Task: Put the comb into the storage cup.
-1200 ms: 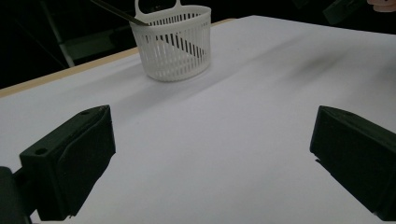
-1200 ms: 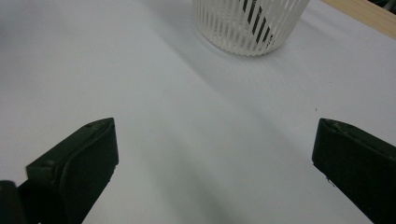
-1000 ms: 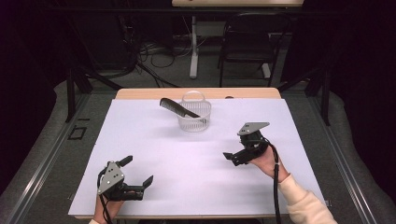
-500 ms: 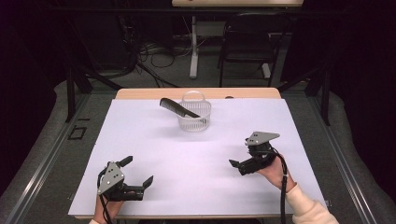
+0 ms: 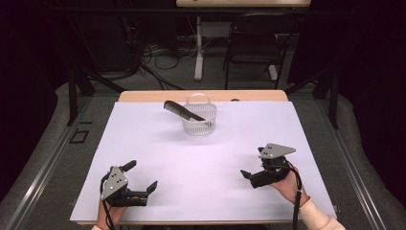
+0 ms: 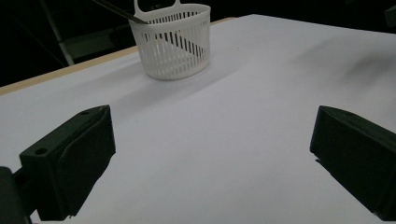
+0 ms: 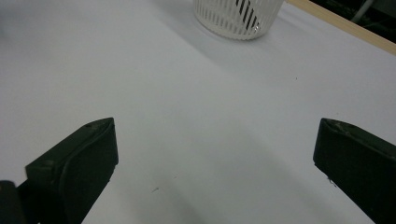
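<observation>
A small white slotted basket [image 5: 198,120] with a handle stands at the far middle of the white table [image 5: 206,158]. A black comb [image 5: 179,109] leans in it, its end sticking out over the rim to the left. The basket [image 6: 172,42] is ahead in the left gripper view and the basket [image 7: 238,16] is at the top of the right gripper view. My left gripper [image 5: 140,177] rests open near the front left edge, nothing between its jaws. My right gripper [image 5: 249,174] is low at the front right, open and empty.
A wooden table edge [image 5: 201,96] runs behind the white sheet. Beyond it stand a black chair [image 5: 253,48], cables and a white post on the floor. Bare white surface lies between both grippers and the basket.
My right gripper has drawn back toward the front right of the table, away from the basket. The left gripper, basket and comb have stayed put.
</observation>
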Demonstrator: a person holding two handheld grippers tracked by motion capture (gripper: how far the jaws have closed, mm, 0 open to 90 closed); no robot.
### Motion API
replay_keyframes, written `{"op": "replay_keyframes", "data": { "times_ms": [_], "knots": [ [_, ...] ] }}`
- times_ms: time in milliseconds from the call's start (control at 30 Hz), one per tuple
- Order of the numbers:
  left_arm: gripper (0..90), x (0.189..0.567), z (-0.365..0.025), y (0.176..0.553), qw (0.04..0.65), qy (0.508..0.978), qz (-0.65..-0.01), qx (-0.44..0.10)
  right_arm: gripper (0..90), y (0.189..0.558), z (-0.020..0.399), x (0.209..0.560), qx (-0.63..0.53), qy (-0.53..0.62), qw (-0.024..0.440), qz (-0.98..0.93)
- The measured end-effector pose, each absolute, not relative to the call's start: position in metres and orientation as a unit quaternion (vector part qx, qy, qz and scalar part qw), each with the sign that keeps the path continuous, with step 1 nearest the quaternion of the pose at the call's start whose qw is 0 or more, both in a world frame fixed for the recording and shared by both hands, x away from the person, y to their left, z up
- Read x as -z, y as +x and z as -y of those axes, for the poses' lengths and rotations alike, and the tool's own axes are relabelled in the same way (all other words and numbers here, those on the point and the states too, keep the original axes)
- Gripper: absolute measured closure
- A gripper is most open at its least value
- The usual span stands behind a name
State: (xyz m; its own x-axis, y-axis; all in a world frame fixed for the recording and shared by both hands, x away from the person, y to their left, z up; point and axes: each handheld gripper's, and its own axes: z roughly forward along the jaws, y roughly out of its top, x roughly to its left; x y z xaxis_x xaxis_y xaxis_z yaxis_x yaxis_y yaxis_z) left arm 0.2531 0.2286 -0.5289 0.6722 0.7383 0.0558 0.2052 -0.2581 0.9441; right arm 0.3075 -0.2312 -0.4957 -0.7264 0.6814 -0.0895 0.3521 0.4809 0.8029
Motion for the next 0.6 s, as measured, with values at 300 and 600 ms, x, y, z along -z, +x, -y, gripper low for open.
{"op": "replay_keyframes", "data": {
  "times_ms": [300,600],
  "knots": [
    [0.2,0.529,-0.228,0.253,0.522,0.751,-0.315,-0.255,0.0,0.297,0.242,0.497,-0.413,0.319,0.213,-0.826],
    [0.2,0.529,-0.229,0.253,0.521,0.751,-0.315,-0.256,0.0,0.288,0.25,0.501,-0.415,0.326,0.218,-0.821]
  ]
}}
